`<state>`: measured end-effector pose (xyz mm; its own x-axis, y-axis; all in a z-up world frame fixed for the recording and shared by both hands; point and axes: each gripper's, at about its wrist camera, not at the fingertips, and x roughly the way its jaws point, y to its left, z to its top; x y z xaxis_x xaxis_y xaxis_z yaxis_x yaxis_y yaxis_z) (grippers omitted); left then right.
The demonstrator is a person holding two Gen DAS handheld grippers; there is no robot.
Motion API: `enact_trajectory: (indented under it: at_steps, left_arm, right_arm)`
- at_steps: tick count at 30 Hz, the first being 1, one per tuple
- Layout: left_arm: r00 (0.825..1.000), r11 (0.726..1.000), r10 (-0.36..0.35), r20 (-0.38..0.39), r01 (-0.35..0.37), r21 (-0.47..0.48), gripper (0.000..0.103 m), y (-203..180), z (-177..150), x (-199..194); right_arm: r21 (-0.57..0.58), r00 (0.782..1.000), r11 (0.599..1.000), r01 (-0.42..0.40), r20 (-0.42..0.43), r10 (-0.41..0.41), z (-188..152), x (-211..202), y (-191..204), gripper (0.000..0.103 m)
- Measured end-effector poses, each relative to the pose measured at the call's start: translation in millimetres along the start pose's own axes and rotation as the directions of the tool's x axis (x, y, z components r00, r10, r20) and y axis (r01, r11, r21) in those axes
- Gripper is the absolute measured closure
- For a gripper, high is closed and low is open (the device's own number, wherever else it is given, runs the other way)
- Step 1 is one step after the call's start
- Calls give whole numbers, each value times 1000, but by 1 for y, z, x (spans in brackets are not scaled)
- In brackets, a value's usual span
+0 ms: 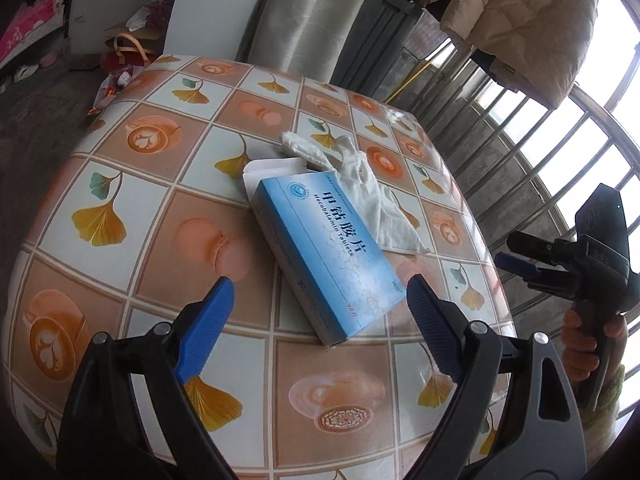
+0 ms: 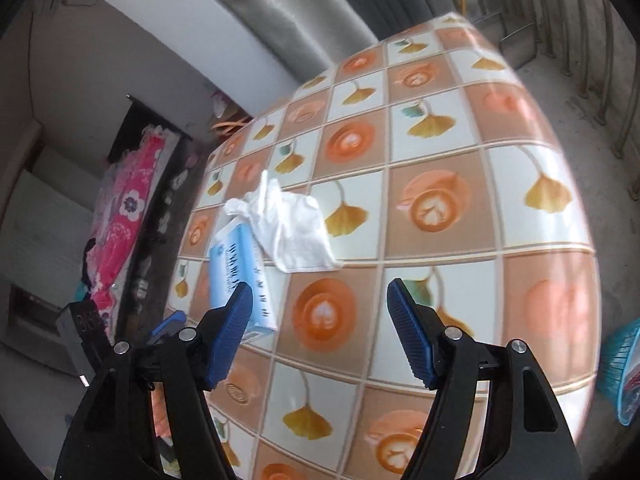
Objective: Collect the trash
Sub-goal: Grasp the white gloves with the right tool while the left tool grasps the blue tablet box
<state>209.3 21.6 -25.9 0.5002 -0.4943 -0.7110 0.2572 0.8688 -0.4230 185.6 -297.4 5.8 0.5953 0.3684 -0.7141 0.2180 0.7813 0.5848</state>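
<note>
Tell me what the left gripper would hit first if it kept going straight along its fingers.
Most likely the blue medicine box: it lies between and just ahead of the left gripper's open fingers, though depth is uncertain.

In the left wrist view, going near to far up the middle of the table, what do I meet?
Left hand-held gripper with open jaws → blue medicine box → crumpled white tissue → far edge of the patterned table.
</note>
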Motion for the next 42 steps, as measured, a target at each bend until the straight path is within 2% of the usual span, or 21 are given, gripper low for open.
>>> enact_trajectory:
  at_steps: [5, 8, 13, 17, 20, 22, 23, 26, 31, 33, 36, 38, 42]
  left_arm:
    - [999, 999, 4, -35, -5, -41, 19, 14, 0, 2]
    - [1000, 999, 21, -18, -22, -43, 20, 20, 2, -5]
    - [999, 998, 33, 18, -32, -63, 20, 32, 8, -20]
    - [999, 997, 37, 34, -35, -73, 19, 36, 14, -24]
    - [999, 997, 31, 37, -28, -77, 20, 34, 16, -22]
    - [999, 997, 24, 35, -21, -72, 19, 30, 16, -20]
    - [999, 998, 20, 32, -18, -68, 19, 28, 16, -19]
    - [1000, 998, 6, 14, -5, -58, 19, 20, 16, -11]
    - [1000, 999, -8, -19, 7, -50, 19, 9, 18, 5]
    - [1000, 999, -4, -29, 3, -40, 19, 5, 18, 12]
    - [999, 1000, 12, -45, -13, -25, 19, -2, 19, 21]
    - [998, 1000, 24, -54, -24, -15, 19, -6, 19, 27]
    - [996, 998, 62, -58, -61, 14, 19, -14, 20, 38]
  right_arm:
    - [27, 995, 998, -65, -78, 67, -1, 41, 15, 58]
    - [37, 989, 997, -70, -127, 74, -6, 67, 23, 64]
    - [10, 970, 992, -123, -211, 122, -23, 92, 43, 65]
    - [-39, 953, 983, -178, -256, 163, -32, 93, 58, 65]
    - [-76, 978, 992, -104, -190, 88, -19, 80, 53, 65]
    - [-99, 994, 995, -2, -112, -9, -5, 71, 46, 63]
    - [-109, 995, 993, 55, -74, -63, 1, 68, 43, 58]
    - [-149, 977, 966, 210, 4, -212, 18, 69, 35, 53]
    - [-174, 956, 942, 286, -10, -292, 23, 92, 28, 54]
    - [-201, 947, 927, 316, 11, -321, 19, 97, 31, 59]
    - [-228, 937, 911, 343, 24, -347, 12, 98, 33, 77]
    - [-228, 937, 911, 344, 21, -348, 9, 96, 31, 93]
    - [-211, 944, 922, 324, 19, -328, 6, 89, 22, 97]
